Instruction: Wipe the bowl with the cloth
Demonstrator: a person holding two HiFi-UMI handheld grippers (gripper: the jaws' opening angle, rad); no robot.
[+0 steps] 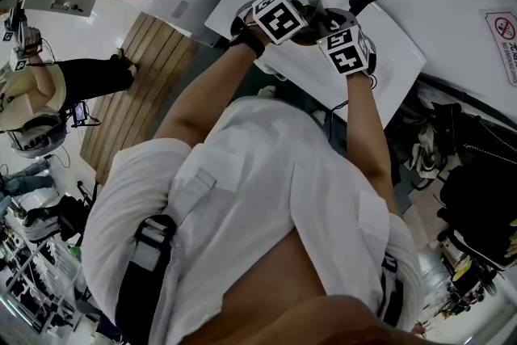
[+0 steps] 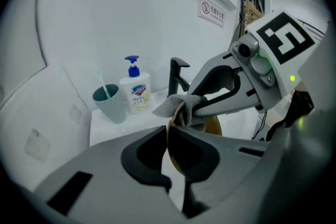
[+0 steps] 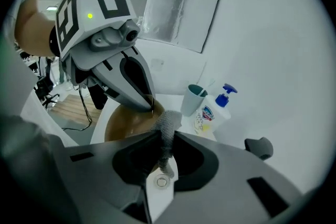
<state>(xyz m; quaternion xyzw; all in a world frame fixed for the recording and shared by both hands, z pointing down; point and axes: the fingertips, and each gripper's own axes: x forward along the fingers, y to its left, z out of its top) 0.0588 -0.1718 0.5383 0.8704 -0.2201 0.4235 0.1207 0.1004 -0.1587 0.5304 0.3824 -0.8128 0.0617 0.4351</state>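
A brown bowl is held tilted over a white sink. My left gripper is shut on the bowl's rim, and in the left gripper view the bowl shows edge-on between my own left gripper's jaws. My right gripper is shut on a grey cloth that hangs over the bowl's edge. From the left gripper view, the right gripper presses the cloth against the rim. In the head view both grippers, left and right, meet above the sink, with the bowl mostly hidden.
A teal cup with a toothbrush and a pump soap bottle stand at the back of the sink counter. A black faucet rises beside them. The drain lies below the cloth. A wall is close behind.
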